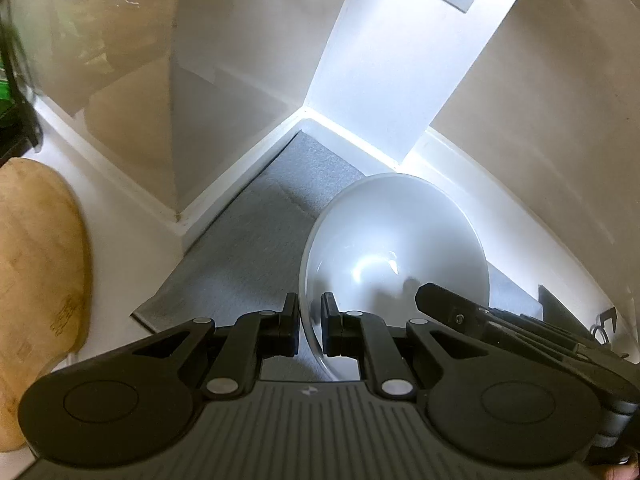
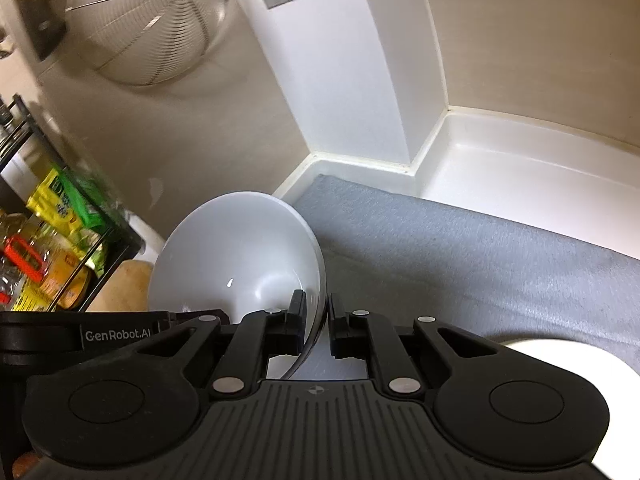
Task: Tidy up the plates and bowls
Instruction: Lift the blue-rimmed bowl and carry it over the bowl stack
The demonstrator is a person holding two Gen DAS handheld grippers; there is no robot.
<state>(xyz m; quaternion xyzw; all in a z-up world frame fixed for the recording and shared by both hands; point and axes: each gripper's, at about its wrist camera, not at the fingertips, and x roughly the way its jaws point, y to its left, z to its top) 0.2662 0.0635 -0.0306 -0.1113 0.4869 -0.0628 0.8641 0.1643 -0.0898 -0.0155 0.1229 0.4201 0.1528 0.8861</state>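
A white bowl (image 1: 394,236) (image 2: 240,248) hangs tilted above a grey mat (image 1: 248,248) (image 2: 460,248), held by both grippers at opposite sides of its rim. My left gripper (image 1: 311,322) is shut on the rim's near edge in the left wrist view, one finger inside the bowl and one outside. My right gripper (image 2: 318,322) is shut on the rim in the same way in the right wrist view. Each gripper shows in the other's view: the right one (image 1: 460,308) at the bowl's right side, the left one (image 2: 120,334) at the bowl's lower left.
A white dish (image 2: 560,360) lies on the mat at bottom right. A wooden board (image 1: 36,280) is at the left on the white counter. A black rack of packets and bottles (image 2: 52,240) stands left. A wire strainer (image 2: 148,24) hangs on the wall.
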